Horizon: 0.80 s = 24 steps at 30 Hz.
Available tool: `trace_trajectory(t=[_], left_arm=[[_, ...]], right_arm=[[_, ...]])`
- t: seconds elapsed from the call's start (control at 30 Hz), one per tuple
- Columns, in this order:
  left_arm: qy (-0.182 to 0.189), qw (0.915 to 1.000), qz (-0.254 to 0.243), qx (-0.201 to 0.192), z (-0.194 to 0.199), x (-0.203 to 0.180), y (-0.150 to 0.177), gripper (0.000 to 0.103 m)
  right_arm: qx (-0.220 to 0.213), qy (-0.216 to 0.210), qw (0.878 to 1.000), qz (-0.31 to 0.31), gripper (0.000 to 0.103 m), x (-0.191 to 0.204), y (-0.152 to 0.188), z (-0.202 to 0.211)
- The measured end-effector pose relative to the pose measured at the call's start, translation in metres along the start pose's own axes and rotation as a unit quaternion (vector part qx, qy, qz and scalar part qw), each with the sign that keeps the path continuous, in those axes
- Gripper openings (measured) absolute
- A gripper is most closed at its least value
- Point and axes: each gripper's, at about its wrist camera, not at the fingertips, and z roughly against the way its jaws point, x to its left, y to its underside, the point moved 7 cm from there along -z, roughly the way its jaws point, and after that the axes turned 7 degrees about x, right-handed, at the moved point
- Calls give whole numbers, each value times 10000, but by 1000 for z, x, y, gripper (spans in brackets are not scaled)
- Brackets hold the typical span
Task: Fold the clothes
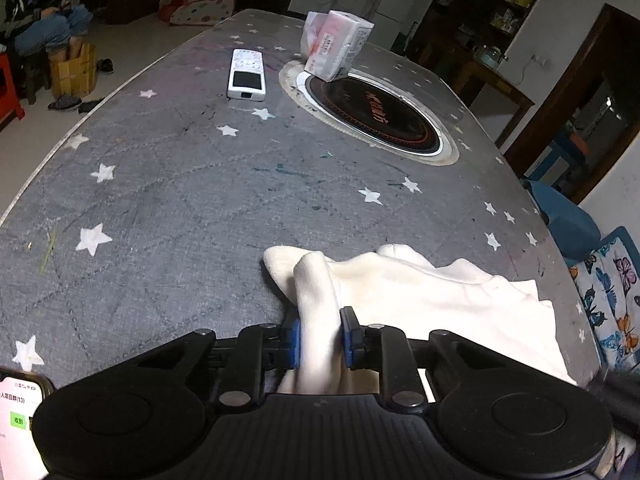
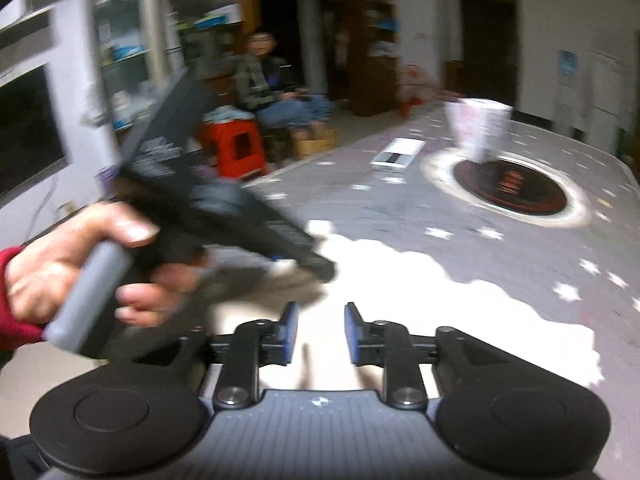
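Room: dim living space; a seated person (image 2: 276,92) by a red stool (image 2: 239,150) in the background.
Counter: grey star-printed counter (image 1: 160,200) with a round black inset hotplate (image 1: 372,112).
Garment: white garment (image 1: 420,300), rumpled, lying at the near edge of the counter, toward the right in the left wrist view; one thick fold rises from it toward the camera.
Left tool: left tool (image 1: 320,338) is clamped on that raised fold, the blue pads pressing the cloth from both sides.
Right tool: right tool (image 2: 320,330) hovers over the white cloth with its pads apart and nothing between them; this view is motion-blurred.
Left hand: left hand (image 2: 80,264) grips the handle of the other tool, seen in the right wrist view.
Nearby: white remote (image 1: 246,75) and a tissue pack (image 1: 336,44) sit well apart from the garment, beyond it; a phone (image 1: 18,412) lies at the near left edge.
Risk: the clamp holds a bunched roll, not a single edge, so lifting could drag several layers and spoil the fold.
Risk: the garment lies near the counter edge; a pull toward the person could slide it off.
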Motion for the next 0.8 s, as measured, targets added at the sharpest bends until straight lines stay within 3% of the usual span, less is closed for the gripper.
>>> trace_trajectory(t=[0.17,0.27,0.47,0.67,0.8], left_arm=[[-76,9998,-135,-78,2,-5,0,21],[-85,9998,-166,-101,4,-6,-1,21],[-261,9985,-451,-156,4,-15,-2,21],[-396,9973,-598,-145,2,-18,-3,21],[-459,9968,-638,-119,0,-20,-4,21]], right_arm=[[26,837,9947,-590,57,-61,7,6],[98,1247,9862,-1085,62,-97,16,5],[201,1259,9712,-2010,66,-142,44,-1],[58,1380,9707,-1968,67,-150,42,-1],[79,1380,9644,-2255,68,-166,47,2]])
